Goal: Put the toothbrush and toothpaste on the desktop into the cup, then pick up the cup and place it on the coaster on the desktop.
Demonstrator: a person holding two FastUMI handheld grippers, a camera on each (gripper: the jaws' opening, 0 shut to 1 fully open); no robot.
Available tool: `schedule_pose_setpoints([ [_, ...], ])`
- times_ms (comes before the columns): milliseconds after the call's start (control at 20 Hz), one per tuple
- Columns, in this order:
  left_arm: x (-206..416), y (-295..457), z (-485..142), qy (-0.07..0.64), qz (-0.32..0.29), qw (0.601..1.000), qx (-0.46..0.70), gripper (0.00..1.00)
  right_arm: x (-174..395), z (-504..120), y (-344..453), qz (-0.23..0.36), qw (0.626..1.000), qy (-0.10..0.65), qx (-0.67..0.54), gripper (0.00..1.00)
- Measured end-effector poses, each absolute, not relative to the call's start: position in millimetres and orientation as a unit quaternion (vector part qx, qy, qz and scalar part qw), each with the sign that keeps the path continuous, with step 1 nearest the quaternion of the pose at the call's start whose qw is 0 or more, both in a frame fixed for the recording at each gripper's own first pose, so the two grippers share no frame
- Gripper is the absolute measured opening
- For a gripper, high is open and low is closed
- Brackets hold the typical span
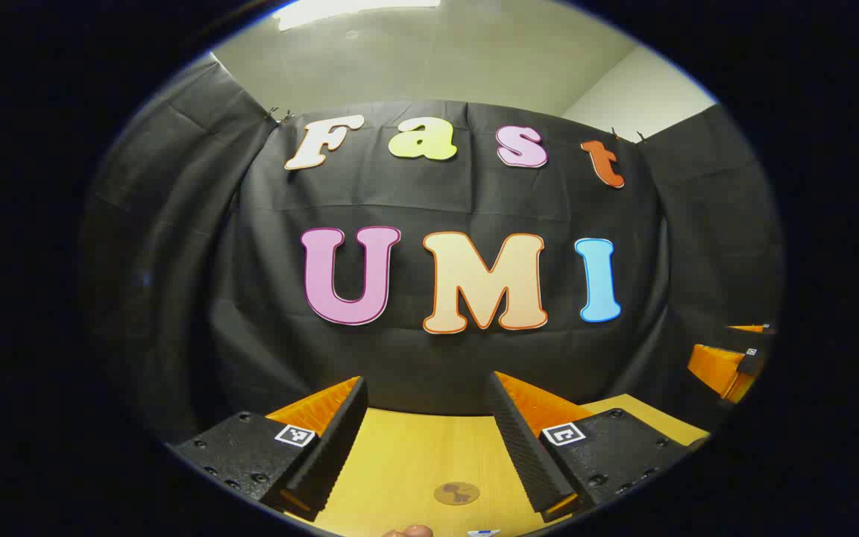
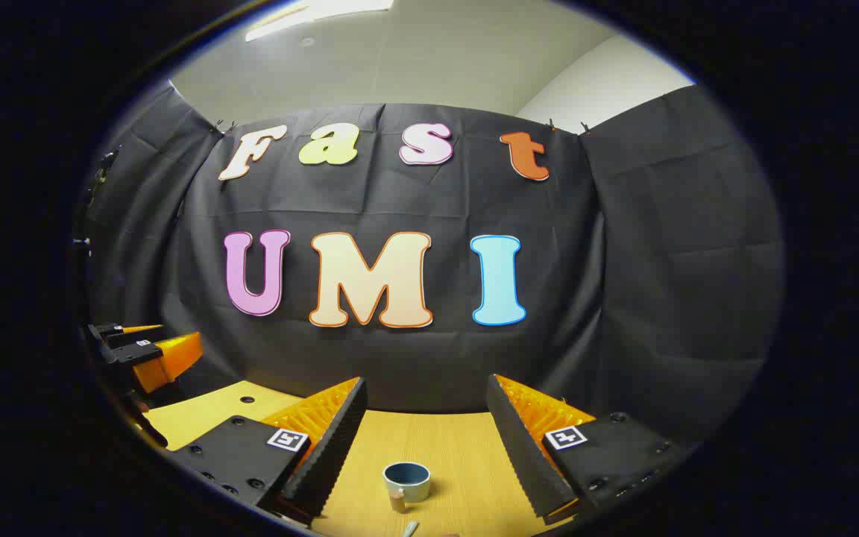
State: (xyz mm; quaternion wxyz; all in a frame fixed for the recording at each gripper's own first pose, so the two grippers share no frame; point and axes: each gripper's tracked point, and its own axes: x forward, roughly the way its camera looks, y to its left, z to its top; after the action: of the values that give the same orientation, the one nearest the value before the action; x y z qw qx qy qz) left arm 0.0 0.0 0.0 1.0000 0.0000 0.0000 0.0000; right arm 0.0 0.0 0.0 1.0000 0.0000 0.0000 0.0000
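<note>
Left gripper [image 1: 427, 440] jaws apart, coaster [image 1: 456, 493] between them, right gripper [image 2: 425, 440] jaws apart, cup [image 2: 407, 481] between

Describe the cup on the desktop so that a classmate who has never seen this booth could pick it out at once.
Start at the wooden desktop in front of the black cloth wall, in the right gripper view. Between the right gripper's two open fingers stands the cup, short, round and upright. It is blue-grey with a dark, open mouth, taller than the small items lying just in front of it.
</note>
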Motion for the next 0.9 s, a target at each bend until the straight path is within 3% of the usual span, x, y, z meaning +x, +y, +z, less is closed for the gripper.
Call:
schedule_pose_setpoints([
  [900,-11,22,-8,-0.001,0.020,1.000,-0.014,0.94,15,-26,21,0.055,0.995,0.049,0.067,0.98],
])
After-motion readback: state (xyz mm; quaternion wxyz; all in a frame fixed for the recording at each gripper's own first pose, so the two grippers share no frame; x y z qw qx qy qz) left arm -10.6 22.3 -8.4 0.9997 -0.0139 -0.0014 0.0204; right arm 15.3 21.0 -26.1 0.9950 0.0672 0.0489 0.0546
